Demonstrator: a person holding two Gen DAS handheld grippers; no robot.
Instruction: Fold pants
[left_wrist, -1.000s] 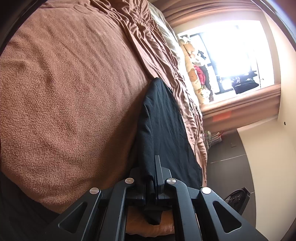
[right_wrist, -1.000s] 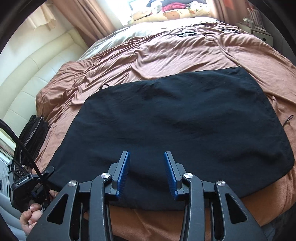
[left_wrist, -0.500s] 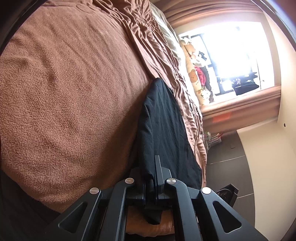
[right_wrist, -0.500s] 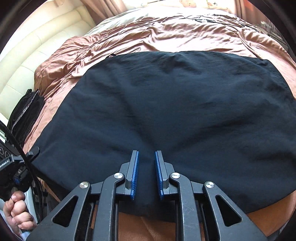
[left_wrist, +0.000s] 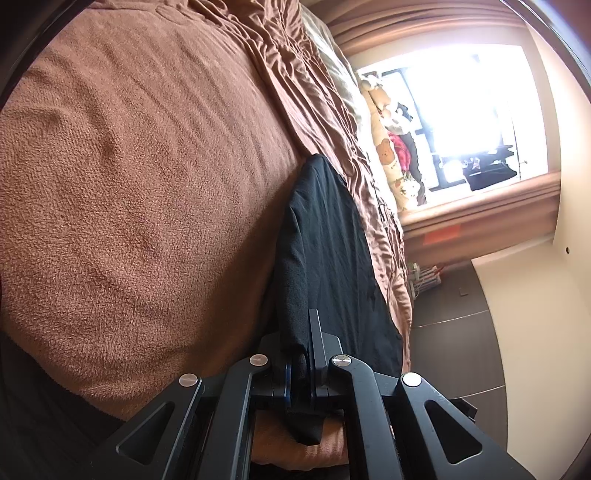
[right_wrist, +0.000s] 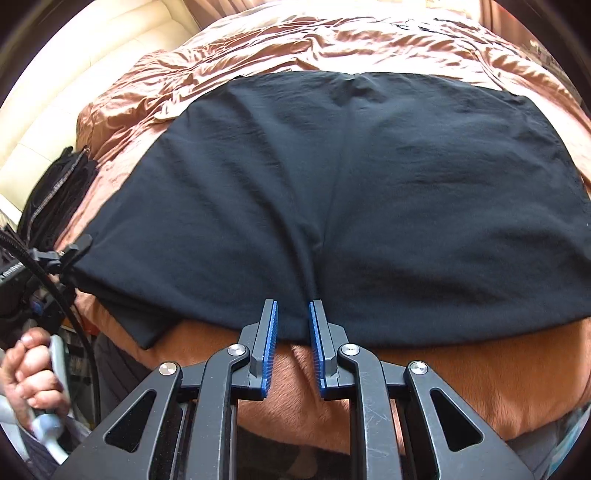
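A corner of the black fabric pants (left_wrist: 325, 258) is clamped between the closed jaws of the left gripper (left_wrist: 300, 365). The right gripper (right_wrist: 291, 325) is held partly open at the near hem, gripping nothing. The pants are spread flat on the brown fleece blanket (right_wrist: 461, 373).

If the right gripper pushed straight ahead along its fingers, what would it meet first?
Most likely the black pants: the right gripper is open at their near hem on the brown blanket, though its height above the fabric is unclear.
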